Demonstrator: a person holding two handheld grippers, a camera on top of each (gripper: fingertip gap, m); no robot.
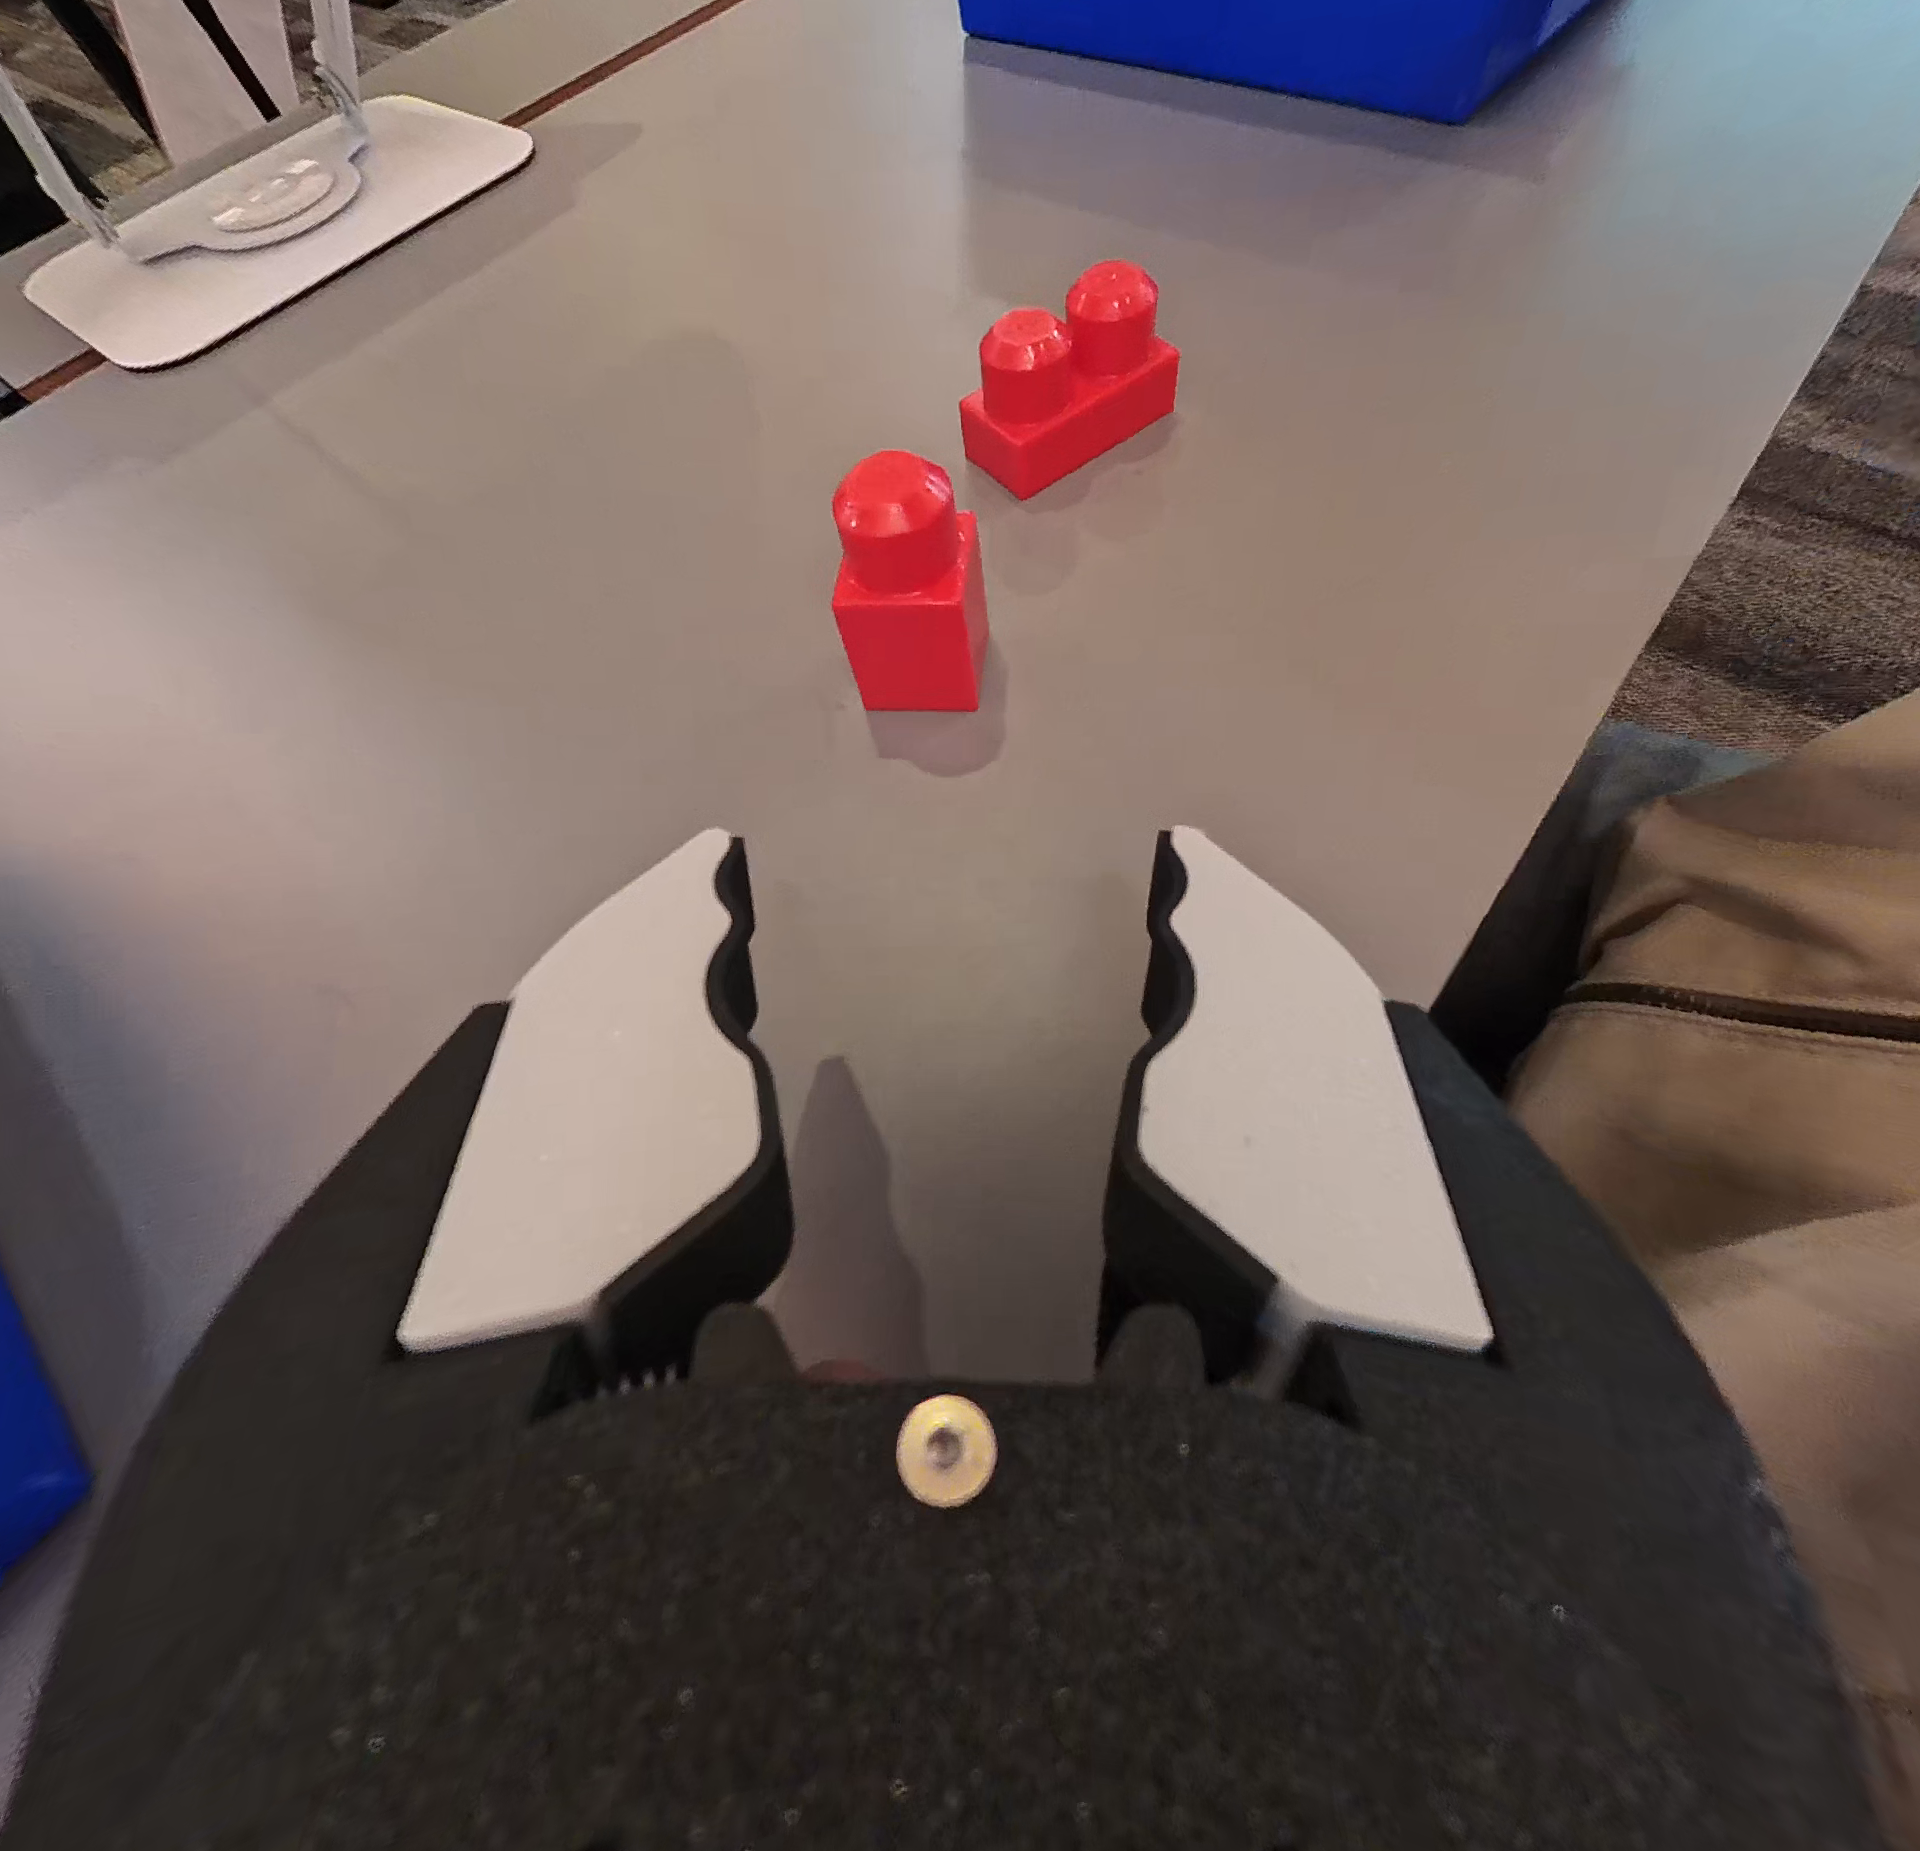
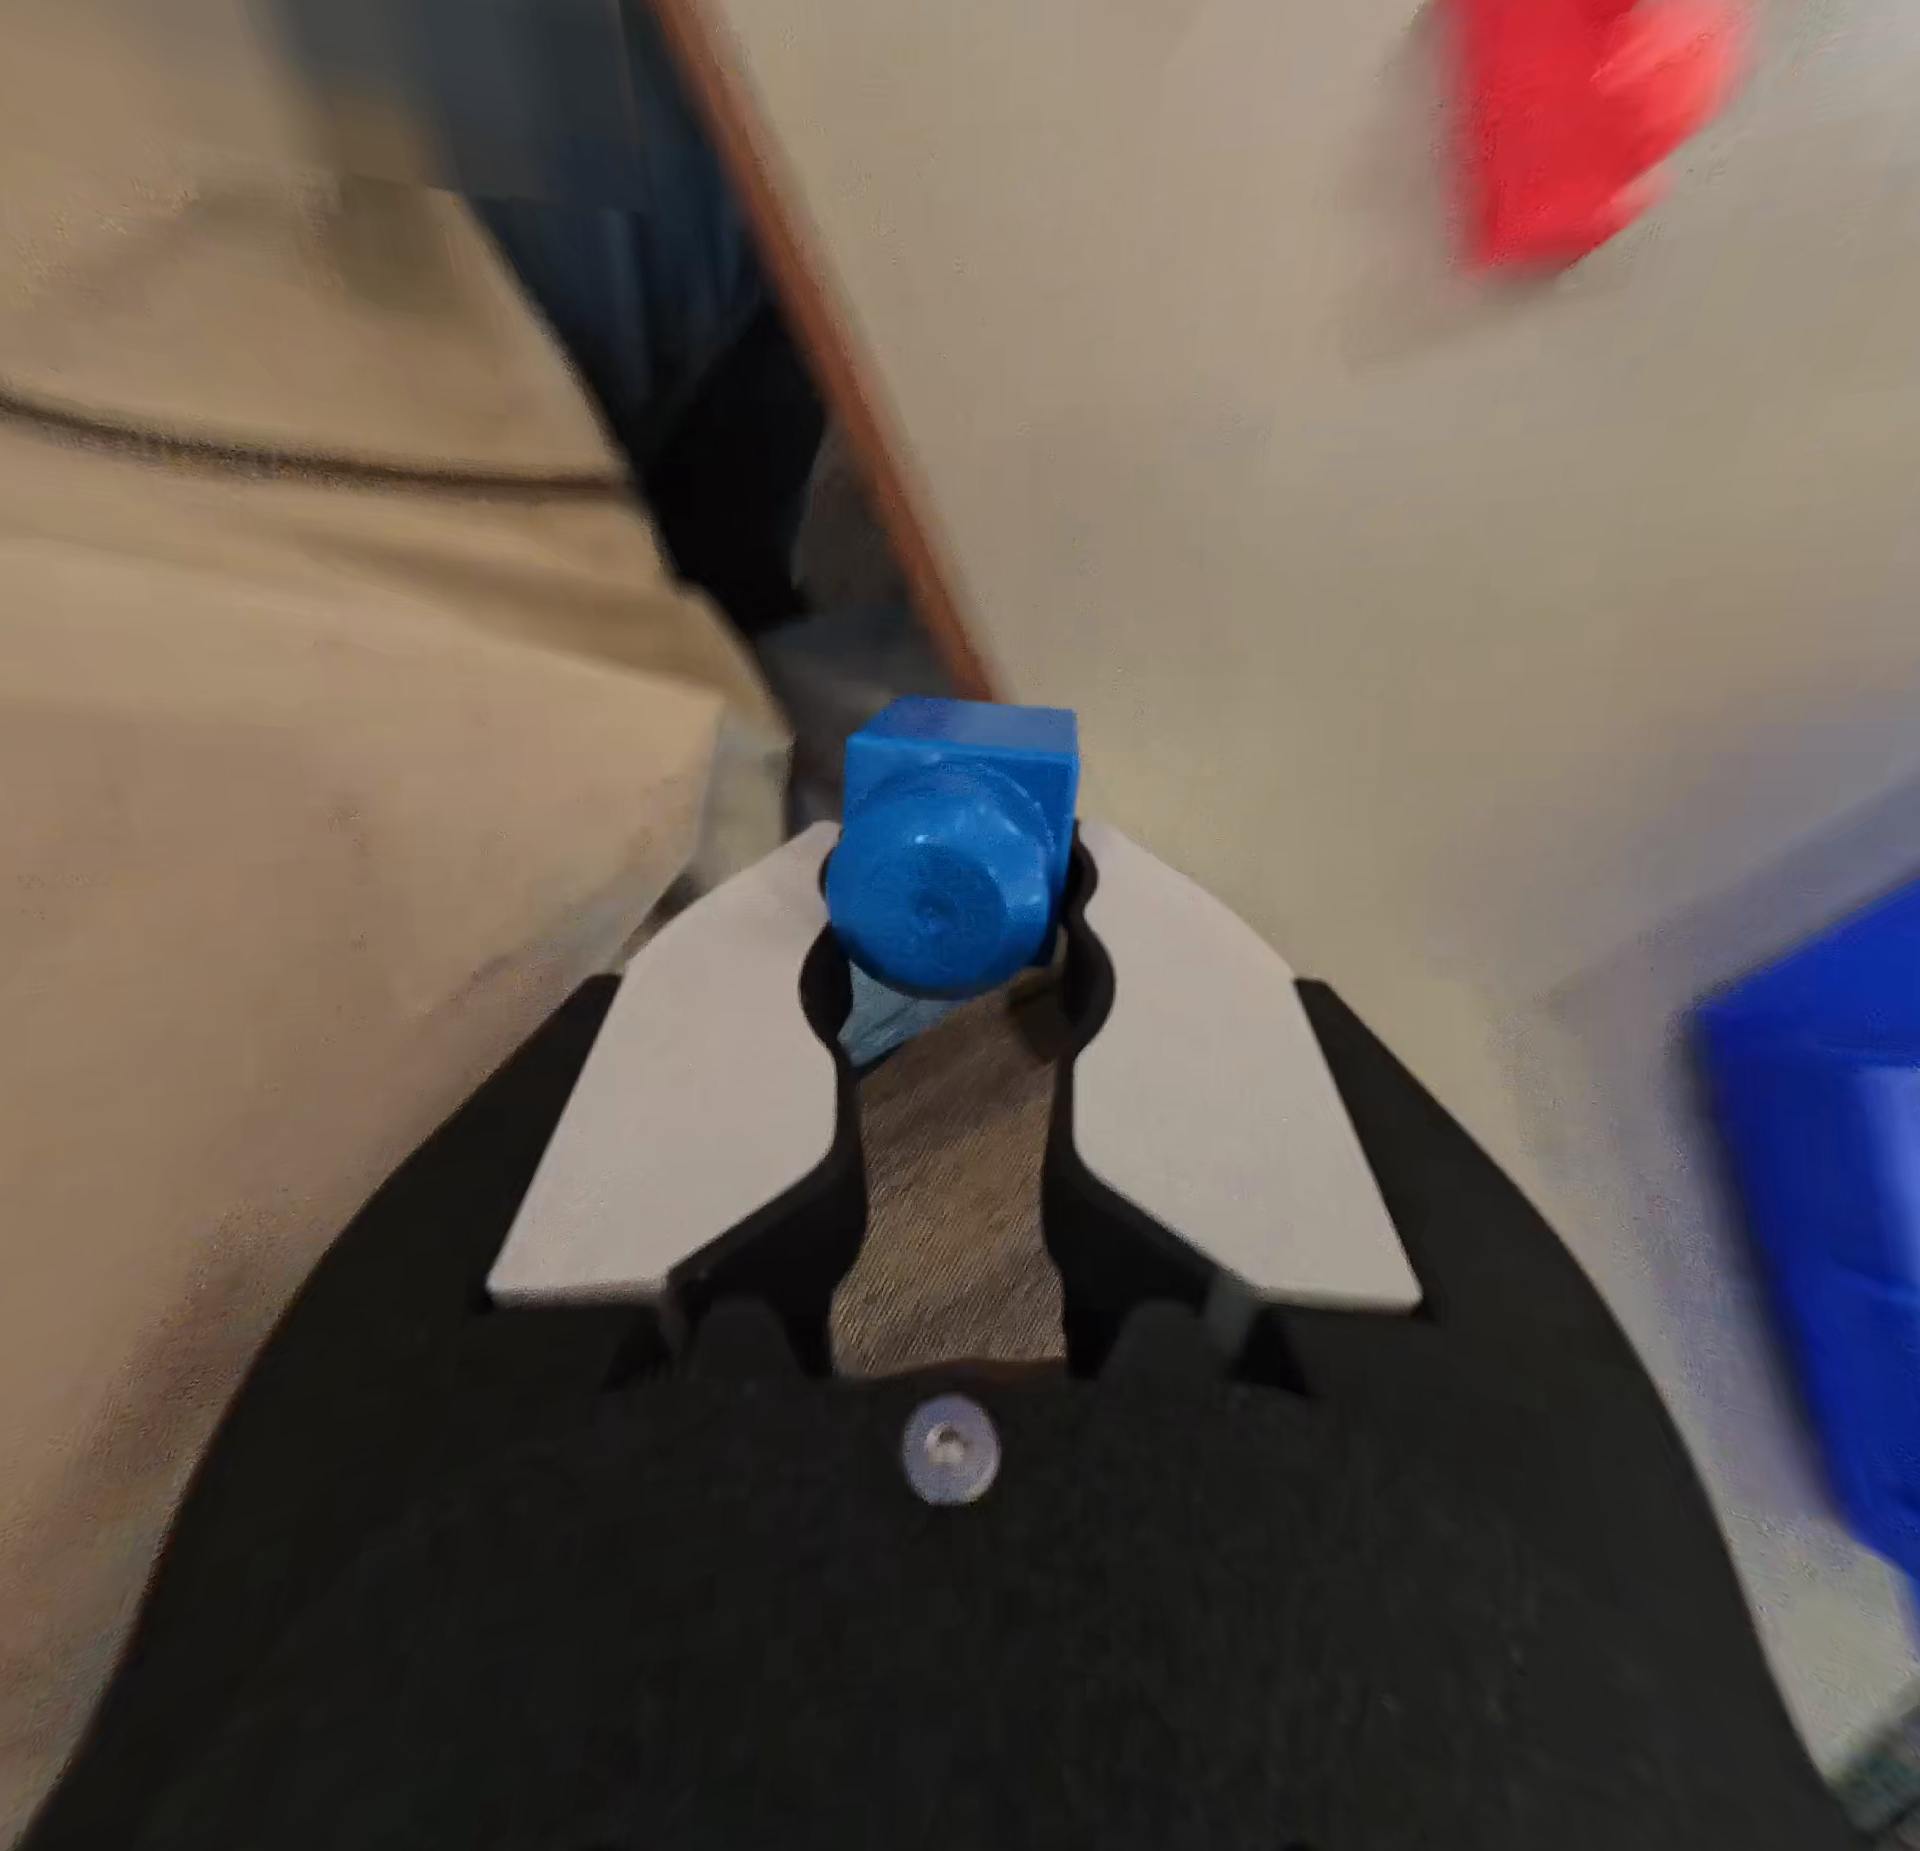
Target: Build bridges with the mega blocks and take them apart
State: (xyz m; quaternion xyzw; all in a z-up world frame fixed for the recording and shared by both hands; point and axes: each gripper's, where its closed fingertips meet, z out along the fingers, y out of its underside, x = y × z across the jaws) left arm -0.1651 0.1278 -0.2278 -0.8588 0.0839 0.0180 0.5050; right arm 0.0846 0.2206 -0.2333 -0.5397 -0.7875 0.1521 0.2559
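Left gripper (image 1: pixel 951 845): jaws wide apart and empty, hovering above the grey table (image 1: pixel 520 658) and pointed toward the two red blocks.
Right gripper (image 2: pixel 951 866): jaws narrowed onto a blue one-stud block (image 2: pixel 951 845), pinched at the fingertips with its stud facing the camera; the view is motion-blurred.
One-stud red block (image 1: pixel 909 596): upright on the table, near the middle of the surface, just ahead of the left gripper and apart from everything else.
Two-stud red block (image 1: pixel 1070 399): studs up, lying farther along the table toward the far edge — near the one-stud block but not touching it.
Red blur (image 2: pixel 1579 97): at the top right of the right wrist view; probably one of the red blocks, too smeared to say which.
Blue bin (image 1: pixel 1278 14): at the far edge of the table; its contents are not visible.
Second blue container (image 2: pixel 1829 1230): at the right border of the right wrist view; whether it is the same bin cannot be told.
White stand (image 1: pixel 281 222): near the far left corner, on an adjoining surface.
Person's beige garment (image 1: pixel 1714 1126): along the table's right edge.
Bridge status: no bridge stands — no block is stacked on another.
Judged progress: either the build is at its start or a bridge is already taken apart; the pictures alone do not settle which.
Remaining, if building: the two supports need setting side by side and a span pressed across them.
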